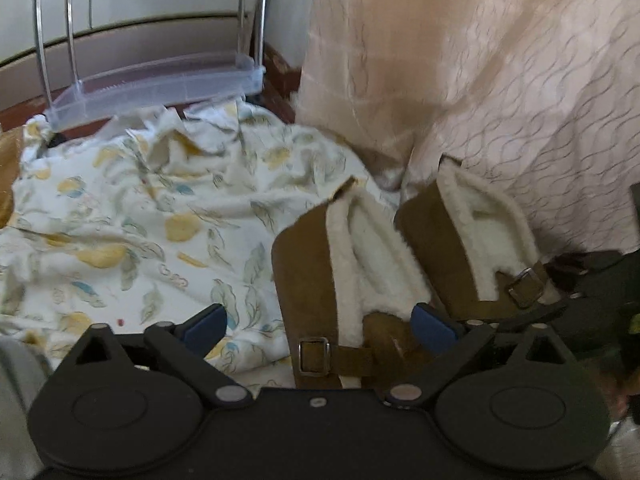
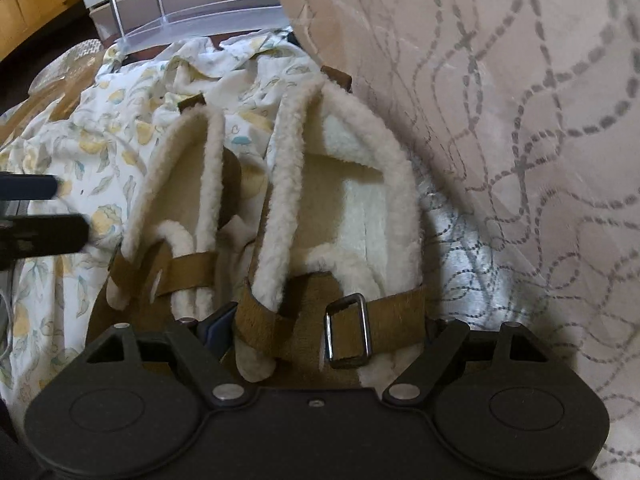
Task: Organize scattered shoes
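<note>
Two brown suede slippers with white fleece lining, lying side by side on a crumpled lemon-print sheet (image 1: 132,216), beside a pale patterned curtain (image 1: 500,80). Left gripper (image 1: 320,326) jaws spread wide, the left slipper (image 1: 332,264) lying between and just ahead of them. Right gripper (image 2: 328,332) jaws set either side of the right slipper (image 2: 344,216) at its buckle strap (image 2: 348,336); actual pinch impossible to tell. Clear plastic shoe rack (image 1: 160,80) well ahead, beyond the sheet.
</note>
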The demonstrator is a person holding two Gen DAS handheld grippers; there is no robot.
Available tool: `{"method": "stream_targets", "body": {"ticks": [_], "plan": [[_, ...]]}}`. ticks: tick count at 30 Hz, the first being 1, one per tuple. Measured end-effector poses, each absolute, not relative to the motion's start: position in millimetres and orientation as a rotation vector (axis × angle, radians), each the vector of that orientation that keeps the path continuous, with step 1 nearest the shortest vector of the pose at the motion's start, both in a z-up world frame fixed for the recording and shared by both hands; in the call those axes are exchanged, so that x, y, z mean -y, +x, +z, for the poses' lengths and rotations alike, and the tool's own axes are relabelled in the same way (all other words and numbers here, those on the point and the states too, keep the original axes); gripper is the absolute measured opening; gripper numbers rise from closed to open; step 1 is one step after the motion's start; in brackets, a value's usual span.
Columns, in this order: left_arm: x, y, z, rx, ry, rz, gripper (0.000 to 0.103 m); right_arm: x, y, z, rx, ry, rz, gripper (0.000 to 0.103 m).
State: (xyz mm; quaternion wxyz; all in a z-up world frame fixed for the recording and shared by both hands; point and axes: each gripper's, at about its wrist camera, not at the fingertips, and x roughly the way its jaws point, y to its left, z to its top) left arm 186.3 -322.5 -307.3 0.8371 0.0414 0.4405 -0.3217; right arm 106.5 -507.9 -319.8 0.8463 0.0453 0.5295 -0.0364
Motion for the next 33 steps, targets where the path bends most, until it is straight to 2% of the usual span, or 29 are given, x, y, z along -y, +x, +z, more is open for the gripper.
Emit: {"method": "stream_targets", "body": {"ticks": [4,6,7,9,10,12,16,19,33], "plan": [[332.8,192.1,-319.2,-0.935,0.100,-0.685,0.082,509.0,109.0,-319.1,-1.117,0.081,-0.054,0.085],[337.5,194.8,-324.5,-0.935,0.106,-0.688,0.081,508.1,111.2,-320.6,-1.118,0.068,-0.048,0.085],[339.8,196.2,-327.1,-0.935,0.109,-0.689,0.076,508.3,111.6,-321.3,-1.119,0.068,-0.047,0.085],[347.9,194.2,-330.0,-0.937,0.124,-0.694,0.058,507.6,113.3,-324.0,-1.121,0.063,-0.046,0.085],[350.7,194.7,-331.8,-0.939,0.133,-0.696,0.041,507.5,113.3,-324.7,-1.121,0.062,-0.047,0.085],[352.3,194.6,-332.3,-0.929,0.145,-0.685,0.039,507.4,112.7,-325.6,-1.120,0.065,-0.047,0.085],[345.6,192.6,-326.5,-0.892,0.140,-0.664,0.009,504.4,111.5,-322.5,-1.111,0.065,-0.042,0.085],[340.9,190.1,-321.3,-0.883,0.156,-0.671,0.006,500.7,110.8,-317.6,-1.103,0.063,-0.035,0.085],[296.7,175.3,-279.4,-0.884,0.108,-0.616,0.005,465.7,113.3,-295.5,-1.062,0.105,0.037,0.083]]}}
